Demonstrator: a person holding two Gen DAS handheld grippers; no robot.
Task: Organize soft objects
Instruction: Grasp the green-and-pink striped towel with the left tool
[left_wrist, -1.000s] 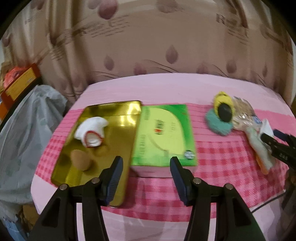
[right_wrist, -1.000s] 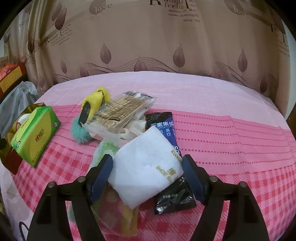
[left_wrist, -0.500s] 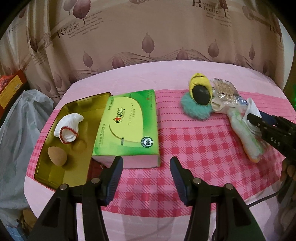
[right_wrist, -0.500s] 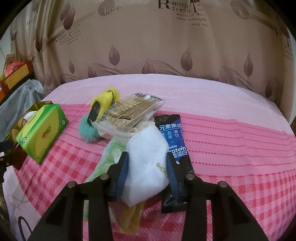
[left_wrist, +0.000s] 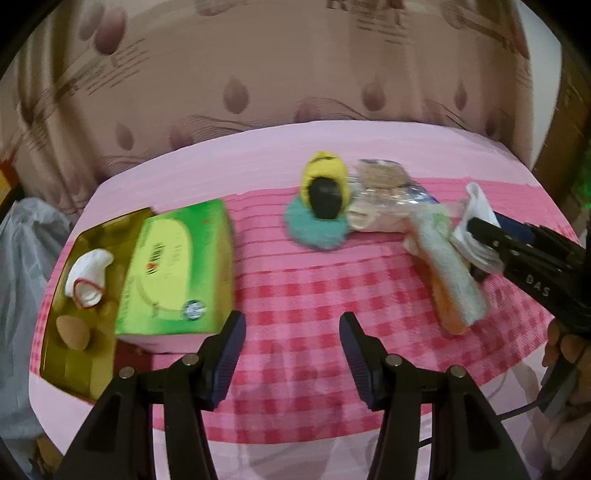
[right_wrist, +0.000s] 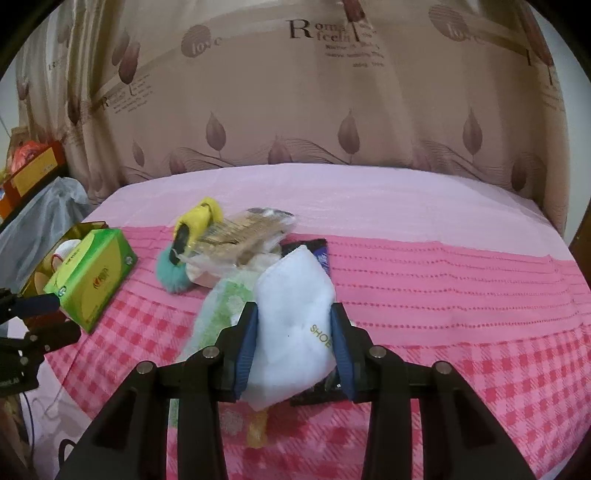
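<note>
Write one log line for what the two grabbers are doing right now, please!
left gripper: open, empty, over checked cloth | right gripper: just closed on white shoe cloth | gold tray: sock, sponge inside

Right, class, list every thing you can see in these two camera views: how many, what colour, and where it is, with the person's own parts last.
Gold tray: one, gold, left end of the table.
White sock: one, white with red trim, in the tray.
Tan sponge: one, tan, in the tray.
Tissue box: one, green, right of the tray.
Teal pompom: one, teal, mid-table.
Yellow plush: one, yellow and black, on the pompom.
Clear packet: one, clear, beside the plush.
Green towel: one, pale green and orange, right side.
Dark sachet: one, black and blue, under the white cloth.
White cloth: one, white, in the right gripper.
Left gripper: open, empty.
Right gripper: shut on the cloth.
</note>
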